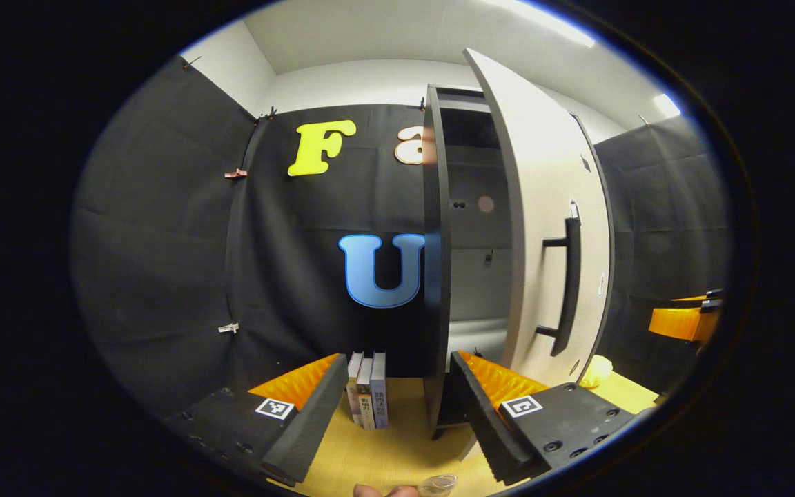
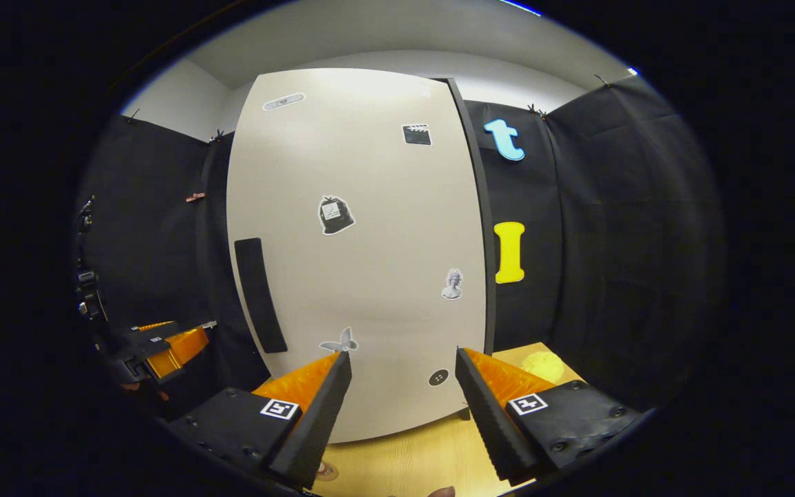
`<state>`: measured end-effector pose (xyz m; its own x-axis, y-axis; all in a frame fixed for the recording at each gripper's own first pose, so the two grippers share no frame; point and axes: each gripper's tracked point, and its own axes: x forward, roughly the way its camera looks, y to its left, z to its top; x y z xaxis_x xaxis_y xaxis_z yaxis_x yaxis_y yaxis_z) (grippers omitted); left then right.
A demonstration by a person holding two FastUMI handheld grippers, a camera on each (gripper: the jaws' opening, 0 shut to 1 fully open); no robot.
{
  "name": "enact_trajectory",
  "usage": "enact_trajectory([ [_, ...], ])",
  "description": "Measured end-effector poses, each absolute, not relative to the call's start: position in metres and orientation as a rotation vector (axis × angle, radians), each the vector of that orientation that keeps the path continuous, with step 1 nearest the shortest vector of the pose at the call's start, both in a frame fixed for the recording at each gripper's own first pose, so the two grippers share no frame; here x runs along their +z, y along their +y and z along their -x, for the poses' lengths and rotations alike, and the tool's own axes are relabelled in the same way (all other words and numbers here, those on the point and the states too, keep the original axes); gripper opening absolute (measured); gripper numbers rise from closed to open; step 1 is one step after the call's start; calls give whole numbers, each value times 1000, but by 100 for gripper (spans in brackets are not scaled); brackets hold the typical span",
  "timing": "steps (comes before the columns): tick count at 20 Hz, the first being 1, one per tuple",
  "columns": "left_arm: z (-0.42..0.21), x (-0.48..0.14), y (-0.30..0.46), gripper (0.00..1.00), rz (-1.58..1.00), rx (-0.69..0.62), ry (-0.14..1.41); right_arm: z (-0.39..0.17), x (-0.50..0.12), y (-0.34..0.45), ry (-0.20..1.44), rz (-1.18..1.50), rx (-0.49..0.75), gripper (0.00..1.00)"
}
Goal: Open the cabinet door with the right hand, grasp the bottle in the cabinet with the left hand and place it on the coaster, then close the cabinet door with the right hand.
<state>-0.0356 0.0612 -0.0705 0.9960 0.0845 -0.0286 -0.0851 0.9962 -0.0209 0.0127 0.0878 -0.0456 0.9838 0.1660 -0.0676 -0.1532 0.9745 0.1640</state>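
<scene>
The cabinet [image 1: 435, 276] stands on the wooden table with its pale door [image 1: 542, 228] swung partly out, showing dim shelves inside. The door's dark bar handle [image 1: 566, 283] faces right. My left gripper [image 1: 397, 407] is open in front of the cabinet's front edge, holding nothing. A clear round top, apparently the bottle [image 1: 437, 484], peeks in at the bottom edge beside a fingertip. In the right gripper view the door [image 2: 370, 241] faces me with its handle [image 2: 259, 295] at left. My right gripper [image 2: 401, 407] is open, short of the door. A small round item [image 2: 325, 471] lies below it.
Three books [image 1: 368, 390] stand upright left of the cabinet. A yellow soft lump [image 2: 541, 364] lies on the table [image 2: 411, 462] to the cabinet's right. The other gripper appears at the right edge [image 1: 687, 321] and at the left edge [image 2: 163, 348]. Black cloth walls close the booth.
</scene>
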Motion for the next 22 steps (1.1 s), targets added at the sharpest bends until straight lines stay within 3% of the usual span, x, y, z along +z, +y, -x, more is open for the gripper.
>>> enact_trajectory([
  [22,29,-32,-29,93,-22,47,-16,-6,-23,-12,-19,-60,78,94],
])
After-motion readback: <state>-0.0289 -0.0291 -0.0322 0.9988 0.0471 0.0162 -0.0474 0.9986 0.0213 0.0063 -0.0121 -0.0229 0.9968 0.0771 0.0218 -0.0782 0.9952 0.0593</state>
